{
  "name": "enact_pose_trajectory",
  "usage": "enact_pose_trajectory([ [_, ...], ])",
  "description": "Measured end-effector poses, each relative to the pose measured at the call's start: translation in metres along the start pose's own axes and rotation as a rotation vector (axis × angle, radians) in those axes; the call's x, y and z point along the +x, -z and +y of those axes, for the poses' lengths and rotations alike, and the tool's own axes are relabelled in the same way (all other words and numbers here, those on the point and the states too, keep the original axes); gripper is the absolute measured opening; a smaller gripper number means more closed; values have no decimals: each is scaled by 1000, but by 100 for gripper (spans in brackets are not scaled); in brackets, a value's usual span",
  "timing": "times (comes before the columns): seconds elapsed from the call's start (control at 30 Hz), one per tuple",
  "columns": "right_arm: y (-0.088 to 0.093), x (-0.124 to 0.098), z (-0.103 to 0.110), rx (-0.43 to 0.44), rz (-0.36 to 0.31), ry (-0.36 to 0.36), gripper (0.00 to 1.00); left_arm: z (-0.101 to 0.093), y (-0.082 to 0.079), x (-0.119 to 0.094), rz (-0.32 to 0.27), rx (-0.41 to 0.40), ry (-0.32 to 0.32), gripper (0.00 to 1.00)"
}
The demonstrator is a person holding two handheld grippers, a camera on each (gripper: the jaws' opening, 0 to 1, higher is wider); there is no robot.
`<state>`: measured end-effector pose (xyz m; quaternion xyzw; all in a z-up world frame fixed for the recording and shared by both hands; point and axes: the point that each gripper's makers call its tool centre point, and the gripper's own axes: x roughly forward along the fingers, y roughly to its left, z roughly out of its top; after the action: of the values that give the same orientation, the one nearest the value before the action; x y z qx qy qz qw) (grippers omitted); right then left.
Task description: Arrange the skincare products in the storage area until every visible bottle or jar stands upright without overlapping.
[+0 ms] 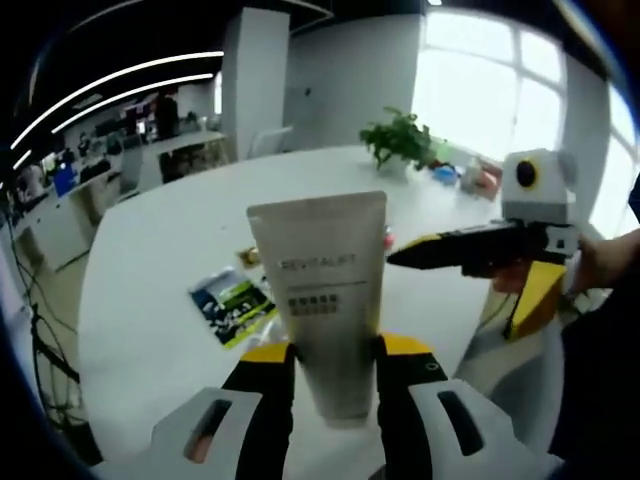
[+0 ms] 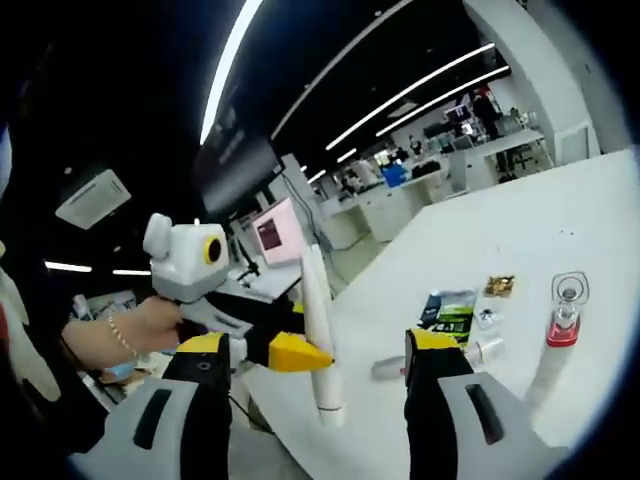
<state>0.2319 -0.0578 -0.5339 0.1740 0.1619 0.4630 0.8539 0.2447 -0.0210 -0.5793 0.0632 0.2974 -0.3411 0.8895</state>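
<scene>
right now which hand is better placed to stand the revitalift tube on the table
Left. Its tongs are shut on the Revitalift tube, held above the white table. The right tongs are open and hold nothing.

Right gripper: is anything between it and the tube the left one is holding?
Nothing visible. The left gripper is shut on the tube, held up above the white table. The right gripper is open, its tips just beside the tube's edge with only air between.
</scene>
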Motion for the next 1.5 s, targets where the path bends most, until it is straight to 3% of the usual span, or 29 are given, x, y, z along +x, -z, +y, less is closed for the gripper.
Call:
enact_pose_trajectory([
  [0.27, -13, 14, -1, 4, -33, 15, 53, -10, -7, 0, -23, -19, 7, 33],
  [0.4, -9, 18, 5, 1, -13, 12, 44, -15, -7, 2, -29, -51, -13, 33],
  [0.57, 0, 24, 5, 20, 34, 29, 41, -23, -7, 7, -24, -64, -21, 33],
  [0.67, 7, 24, 0, 70, 74, 50, 31, -29, -9, 9, -7, -70, -2, 34],
  [0.8, 6, 22, -12, 128, 78, 84, 22, -31, -7, 10, 3, -69, -1, 34],
  [1.1, 21, 22, -13, 146, 147, 102, 23, -36, -2, 12, 45, 1, -10, 34],
  [1.5, 20, 14, -18, 88, 139, 124, 14, -44, -8, 11, 34, 63, 5, 34],
])
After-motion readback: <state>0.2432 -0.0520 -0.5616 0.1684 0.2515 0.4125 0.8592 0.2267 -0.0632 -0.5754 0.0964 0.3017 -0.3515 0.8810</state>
